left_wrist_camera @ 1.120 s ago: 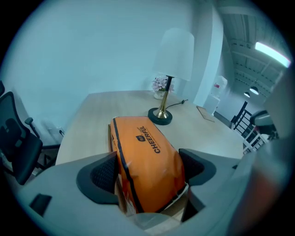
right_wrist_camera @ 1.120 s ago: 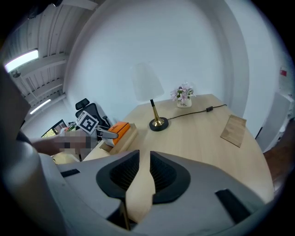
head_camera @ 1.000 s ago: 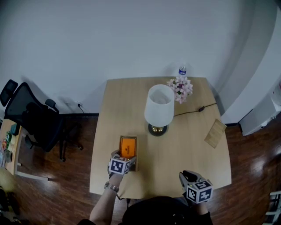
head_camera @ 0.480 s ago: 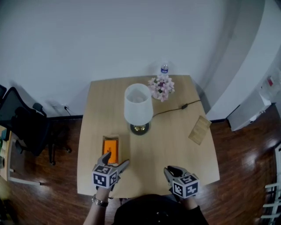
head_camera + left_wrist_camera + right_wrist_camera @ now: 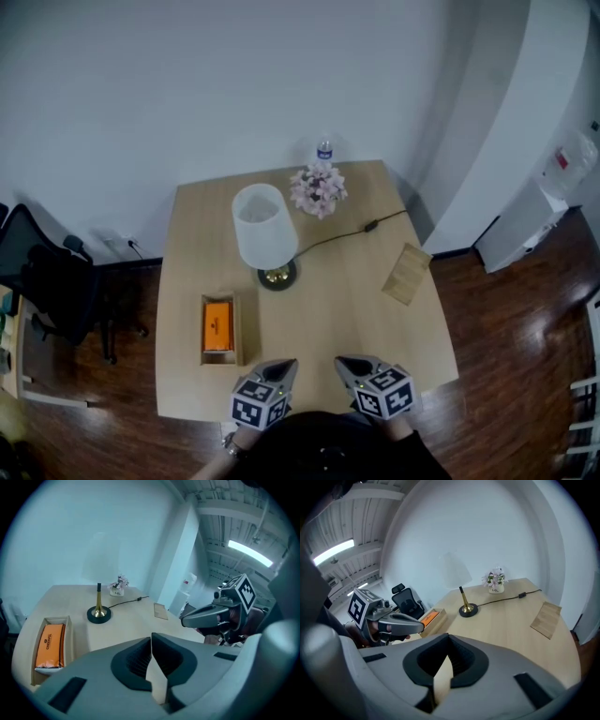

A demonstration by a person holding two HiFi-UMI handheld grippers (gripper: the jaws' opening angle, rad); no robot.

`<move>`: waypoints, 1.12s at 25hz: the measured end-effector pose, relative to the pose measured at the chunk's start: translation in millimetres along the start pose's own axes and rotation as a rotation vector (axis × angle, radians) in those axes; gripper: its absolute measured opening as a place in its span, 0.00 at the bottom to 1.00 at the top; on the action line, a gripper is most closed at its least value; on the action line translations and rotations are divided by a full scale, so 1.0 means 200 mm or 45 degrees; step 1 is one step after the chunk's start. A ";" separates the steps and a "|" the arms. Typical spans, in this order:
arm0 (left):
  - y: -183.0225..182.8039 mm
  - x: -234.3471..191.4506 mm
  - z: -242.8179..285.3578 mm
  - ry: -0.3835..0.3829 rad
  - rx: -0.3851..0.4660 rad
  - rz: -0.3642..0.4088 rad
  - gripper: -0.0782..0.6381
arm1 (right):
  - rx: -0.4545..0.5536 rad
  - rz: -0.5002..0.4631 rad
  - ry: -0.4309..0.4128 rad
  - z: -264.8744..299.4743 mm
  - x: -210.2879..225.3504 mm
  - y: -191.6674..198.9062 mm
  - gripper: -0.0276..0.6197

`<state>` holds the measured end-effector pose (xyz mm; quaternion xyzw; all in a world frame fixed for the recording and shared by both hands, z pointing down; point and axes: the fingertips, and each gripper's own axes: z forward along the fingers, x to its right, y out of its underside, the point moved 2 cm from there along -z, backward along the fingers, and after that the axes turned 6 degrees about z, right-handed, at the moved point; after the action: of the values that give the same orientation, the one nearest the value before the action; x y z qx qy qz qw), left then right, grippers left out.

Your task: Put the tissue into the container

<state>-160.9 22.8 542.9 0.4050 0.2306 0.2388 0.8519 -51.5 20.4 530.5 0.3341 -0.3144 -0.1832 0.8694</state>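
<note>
The orange tissue pack (image 5: 217,325) lay in the shallow wooden box (image 5: 236,328); we judged nothing remained to do. Our left gripper (image 5: 282,367) and right gripper (image 5: 349,364) were clenched, empty.

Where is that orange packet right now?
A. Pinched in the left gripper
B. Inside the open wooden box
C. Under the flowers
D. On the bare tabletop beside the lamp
B: the orange packet lies inside the wooden box, while the left gripper has its jaws together with nothing between them.
</note>
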 end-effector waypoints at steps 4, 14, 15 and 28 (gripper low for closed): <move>0.02 0.06 0.05 0.000 -0.023 0.029 0.12 | -0.020 -0.017 -0.020 -0.02 0.02 0.02 0.05; 0.02 0.08 0.07 -0.011 -0.047 0.058 0.12 | -0.028 -0.030 -0.022 -0.04 0.05 0.02 0.05; 0.02 0.08 0.07 -0.013 -0.047 0.055 0.12 | -0.028 -0.028 -0.022 -0.04 0.05 0.02 0.05; 0.03 0.02 0.05 -0.033 -0.056 0.025 0.12 | -0.034 -0.018 -0.029 -0.01 0.04 0.02 0.05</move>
<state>-152.2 22.9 553.1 0.3915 0.2102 0.2469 0.8612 -42.8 19.8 535.3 0.3225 -0.3195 -0.1972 0.8689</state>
